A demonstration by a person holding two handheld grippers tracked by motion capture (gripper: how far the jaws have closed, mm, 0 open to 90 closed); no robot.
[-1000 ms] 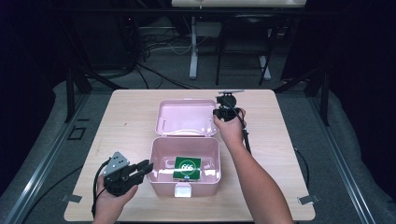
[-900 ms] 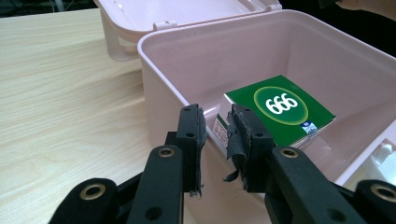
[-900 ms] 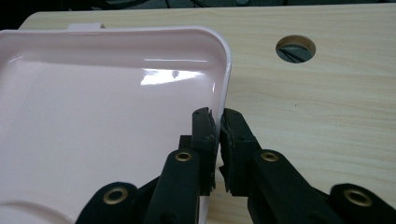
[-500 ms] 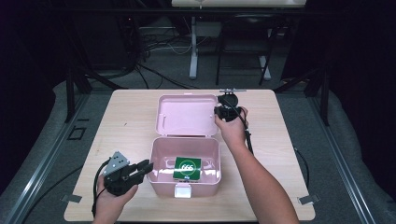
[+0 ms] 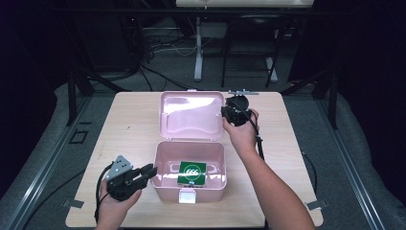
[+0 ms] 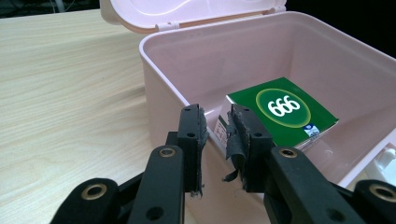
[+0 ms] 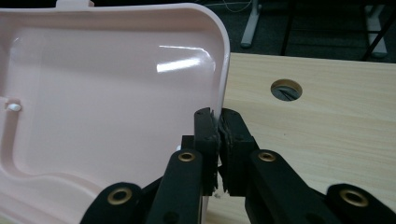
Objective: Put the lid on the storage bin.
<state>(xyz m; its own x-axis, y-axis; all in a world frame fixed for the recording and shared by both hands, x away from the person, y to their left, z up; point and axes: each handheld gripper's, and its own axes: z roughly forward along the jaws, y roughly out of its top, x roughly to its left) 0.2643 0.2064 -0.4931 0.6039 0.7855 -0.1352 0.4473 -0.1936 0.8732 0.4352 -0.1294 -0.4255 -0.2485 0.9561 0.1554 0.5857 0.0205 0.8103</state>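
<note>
A pink box (image 5: 189,179) stands open on the wooden table (image 5: 129,129), its lid (image 5: 192,115) thrown back on the far side. Inside it, toward the lid, lies a green packet (image 6: 282,114) marked 666. The left gripper (image 6: 217,135) sits at the box's near-left wall, jaws a narrow gap apart, straddling that rim but gripping nothing. The right gripper (image 7: 218,140) is clamped on the lid's right edge. A cable hole (image 7: 286,89) lies in the table beyond the lid.
</note>
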